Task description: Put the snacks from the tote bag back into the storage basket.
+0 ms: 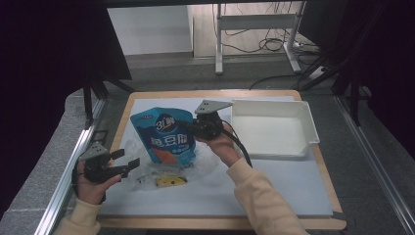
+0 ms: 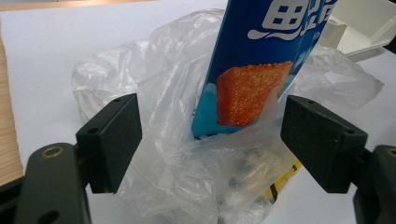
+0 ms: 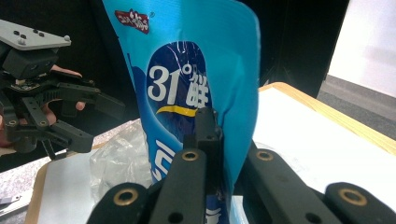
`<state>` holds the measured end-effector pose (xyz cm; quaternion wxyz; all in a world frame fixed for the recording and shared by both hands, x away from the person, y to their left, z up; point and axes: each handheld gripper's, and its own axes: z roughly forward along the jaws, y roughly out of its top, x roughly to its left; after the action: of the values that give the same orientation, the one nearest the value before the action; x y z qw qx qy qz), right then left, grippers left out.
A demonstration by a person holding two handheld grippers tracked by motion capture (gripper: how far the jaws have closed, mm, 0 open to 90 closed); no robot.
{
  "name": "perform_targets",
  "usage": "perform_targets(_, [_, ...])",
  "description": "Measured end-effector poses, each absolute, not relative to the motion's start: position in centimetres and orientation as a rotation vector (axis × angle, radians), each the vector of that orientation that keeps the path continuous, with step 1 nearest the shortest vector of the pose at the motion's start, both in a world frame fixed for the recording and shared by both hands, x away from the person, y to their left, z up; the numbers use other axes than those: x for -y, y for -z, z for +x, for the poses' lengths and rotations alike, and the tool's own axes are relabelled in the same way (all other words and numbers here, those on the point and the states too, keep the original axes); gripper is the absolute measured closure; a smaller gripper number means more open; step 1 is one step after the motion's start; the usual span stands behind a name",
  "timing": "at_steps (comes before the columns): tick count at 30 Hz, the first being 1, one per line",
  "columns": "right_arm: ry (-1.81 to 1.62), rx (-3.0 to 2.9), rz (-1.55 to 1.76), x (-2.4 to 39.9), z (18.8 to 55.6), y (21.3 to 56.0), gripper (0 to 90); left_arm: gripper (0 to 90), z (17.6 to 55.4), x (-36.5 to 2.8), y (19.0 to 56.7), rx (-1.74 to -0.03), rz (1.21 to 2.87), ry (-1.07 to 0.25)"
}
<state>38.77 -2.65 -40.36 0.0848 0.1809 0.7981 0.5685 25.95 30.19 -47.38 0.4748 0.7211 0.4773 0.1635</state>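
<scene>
White tray [image 1: 309, 128] is sitting at the right of the white mat [image 1: 274, 186], just beside its far edge. Mat is lying on a wooden table [image 1: 325, 171]. A metal frame [image 1: 254, 22] and loose cables [image 1: 274, 44] are resting on the floor behind the table.
</scene>
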Motion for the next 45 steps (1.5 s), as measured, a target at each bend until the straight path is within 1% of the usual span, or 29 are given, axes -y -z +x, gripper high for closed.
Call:
perform_targets(25, [-1.775,-2.322,0.614,2.0,38.1,40.5,88.6,20.8,25.9,-30.4,47.3,-1.169,1.759,-0.401])
perform_targets(45, [-1.828,-2.283,0.572,0.7,37.1,38.8,88.8,20.8,26.0,-30.5,47.4,-1.169,1.763,-0.400])
